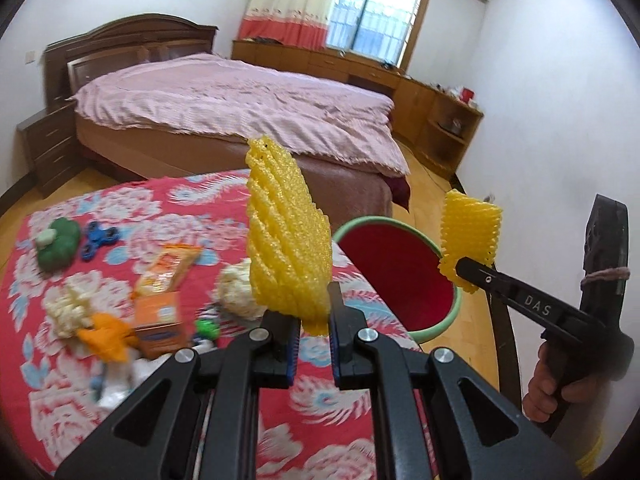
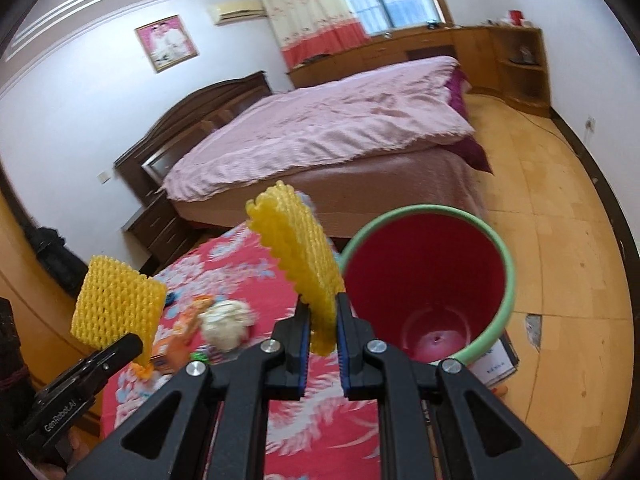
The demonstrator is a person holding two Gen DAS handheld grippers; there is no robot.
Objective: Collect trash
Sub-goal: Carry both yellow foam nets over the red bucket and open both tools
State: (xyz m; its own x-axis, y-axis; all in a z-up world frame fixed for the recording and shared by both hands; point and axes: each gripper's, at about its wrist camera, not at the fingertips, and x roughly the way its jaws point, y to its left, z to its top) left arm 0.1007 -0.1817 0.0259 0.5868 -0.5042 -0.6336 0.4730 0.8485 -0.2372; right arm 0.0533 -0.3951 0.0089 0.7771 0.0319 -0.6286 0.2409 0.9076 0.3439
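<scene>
My left gripper (image 1: 314, 320) is shut on the lower end of a tall yellow foam net (image 1: 288, 240), held upright above the table's right edge. To its right, my right gripper (image 1: 464, 268) pinches a second, shorter yellow foam net (image 1: 470, 232) over the far side of the bin. The bin (image 1: 376, 222) is red inside with a green rim and stands on the floor beside the table. In the right wrist view the right gripper (image 2: 322, 332) grips its net (image 2: 304, 268) just left of the bin (image 2: 508, 276), whose inside looks bare. The left gripper (image 2: 132, 344) holds its net (image 2: 116, 304) at the left.
The table's red floral cloth (image 1: 320, 420) carries white foam wads (image 1: 68, 312), an orange packet (image 1: 168, 272), an orange box (image 1: 158, 320), a green object (image 1: 60, 240) and a blue spinner (image 1: 100, 238). A dark chair back (image 1: 604, 248) stands right of the bin. A pink bed (image 1: 240, 96) lies behind.
</scene>
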